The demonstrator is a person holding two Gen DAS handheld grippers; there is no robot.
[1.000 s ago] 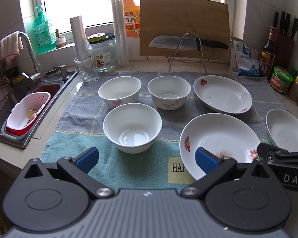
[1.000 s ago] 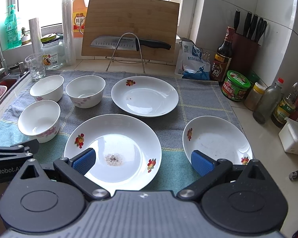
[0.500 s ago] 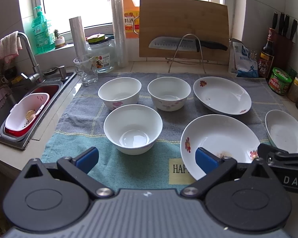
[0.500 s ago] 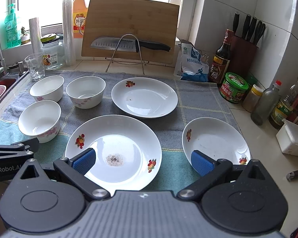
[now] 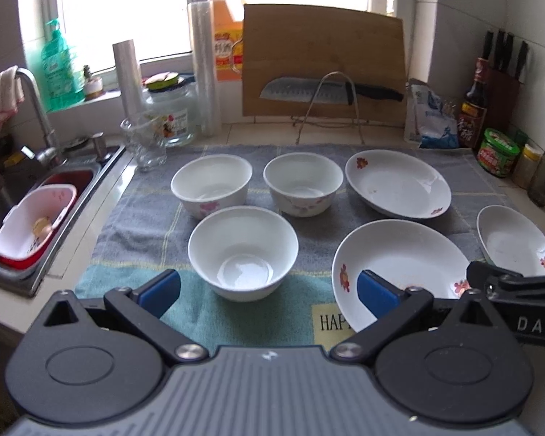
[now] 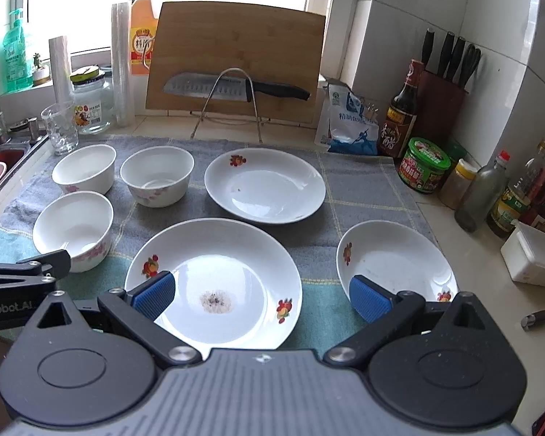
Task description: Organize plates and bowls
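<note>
1. The left gripper (image 5: 269,289) is hovering low over the near edge of the towel (image 5: 156,196), its blue-padded fingers (image 5: 160,290) spread wide with nothing between them.
2. The right gripper (image 6: 261,296) is hanging beside it, likewise spread wide and gripping nothing; its fingers (image 6: 368,298) are framing the big plate (image 6: 214,283).
3. Three bowls are sitting on the towel's left half: the near bowl (image 5: 242,252) straight ahead of the left gripper, the left bowl (image 5: 211,185) and the middle bowl (image 5: 303,183) behind it, side by side and all upright.
4. Three plates are lying on the right half. The big plate is lying nearest, a greyish smudge at its centre; whether that is residue or a mark is hard to tell from here.
5. The far plate (image 6: 265,185) is lying behind the big plate, just beside the middle bowl, a small speck on it.
6. The small plate (image 6: 396,259) is resting at the towel's right edge, near the right gripper's right finger.
7. Along the back of the tabletop (image 6: 454,290), a cutting board (image 6: 236,58) is leaning against the wall with a knife (image 6: 232,89) on a wire rack in front of it.
8. A sink (image 5: 54,196) is sitting left of the towel, holding a pink basket (image 5: 32,223).
</note>
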